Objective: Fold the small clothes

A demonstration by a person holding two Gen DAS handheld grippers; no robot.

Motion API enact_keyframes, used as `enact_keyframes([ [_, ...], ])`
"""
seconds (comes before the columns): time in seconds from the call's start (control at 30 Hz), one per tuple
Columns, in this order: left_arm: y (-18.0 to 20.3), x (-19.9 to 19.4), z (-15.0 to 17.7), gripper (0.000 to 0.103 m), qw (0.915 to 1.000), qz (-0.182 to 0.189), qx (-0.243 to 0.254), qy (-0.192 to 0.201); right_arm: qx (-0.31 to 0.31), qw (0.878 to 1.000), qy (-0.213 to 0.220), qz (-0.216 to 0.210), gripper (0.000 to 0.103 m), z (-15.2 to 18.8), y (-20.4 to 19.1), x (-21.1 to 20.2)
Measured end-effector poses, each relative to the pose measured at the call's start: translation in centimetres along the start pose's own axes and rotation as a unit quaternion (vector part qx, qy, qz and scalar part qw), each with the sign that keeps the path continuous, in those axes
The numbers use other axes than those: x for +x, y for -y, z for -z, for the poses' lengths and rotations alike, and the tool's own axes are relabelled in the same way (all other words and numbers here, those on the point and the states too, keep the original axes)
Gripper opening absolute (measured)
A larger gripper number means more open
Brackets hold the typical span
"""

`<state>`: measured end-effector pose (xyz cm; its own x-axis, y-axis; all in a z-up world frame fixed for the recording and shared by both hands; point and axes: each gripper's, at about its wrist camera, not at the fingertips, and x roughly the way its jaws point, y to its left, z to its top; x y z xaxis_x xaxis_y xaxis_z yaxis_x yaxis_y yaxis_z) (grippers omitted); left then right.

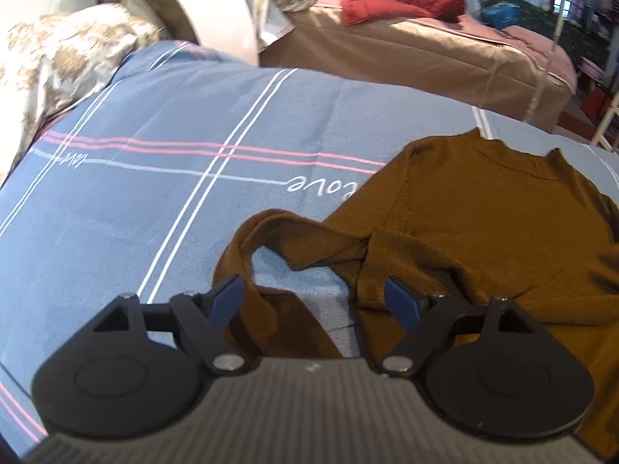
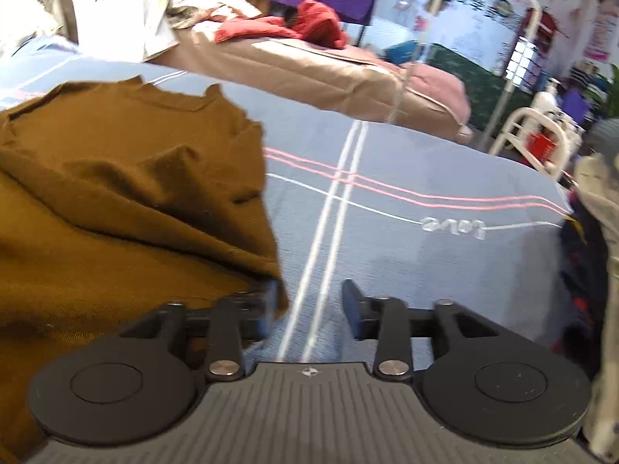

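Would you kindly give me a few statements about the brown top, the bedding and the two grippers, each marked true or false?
1. The brown top lies on a blue striped bedspread. True.
2. The left gripper is clamped shut on the collar. False: its jaws stand open around the looped sleeve.
3. The right gripper is open, with bedspread showing between its fingers. True.
4. The red garment lies on the blue bedspread. False: it lies on the tan-covered bed behind.
5. The word "love" is printed on the bedspread. True.
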<state>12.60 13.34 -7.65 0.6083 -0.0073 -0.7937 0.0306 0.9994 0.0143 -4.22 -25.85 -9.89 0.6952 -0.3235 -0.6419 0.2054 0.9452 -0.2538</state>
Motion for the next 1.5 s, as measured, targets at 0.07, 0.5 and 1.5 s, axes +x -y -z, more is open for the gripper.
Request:
enact_keyframes([
  [0.07, 0.9, 0.1, 0.2, 0.078, 0.9994, 0.017, 0.031, -0.004, 0.004, 1.000, 0.015, -0.011, 0.069, 0.2, -0.2, -1.2],
  [0.5, 3.0, 5.8, 0.3, 0.011, 0.9968, 0.051, 0.037, -0.048, -0.035, 0.999, 0.017, -0.036, 0.069, 0.4, -3.1, -1.4],
  [1.5, 7.7, 4.3, 0.3, 0.036, 0.9725, 0.085, 0.208, -0.062, 0.173, 0.975, -0.104, -0.087, 0.015, -11.9, -2.8, 13.2],
])
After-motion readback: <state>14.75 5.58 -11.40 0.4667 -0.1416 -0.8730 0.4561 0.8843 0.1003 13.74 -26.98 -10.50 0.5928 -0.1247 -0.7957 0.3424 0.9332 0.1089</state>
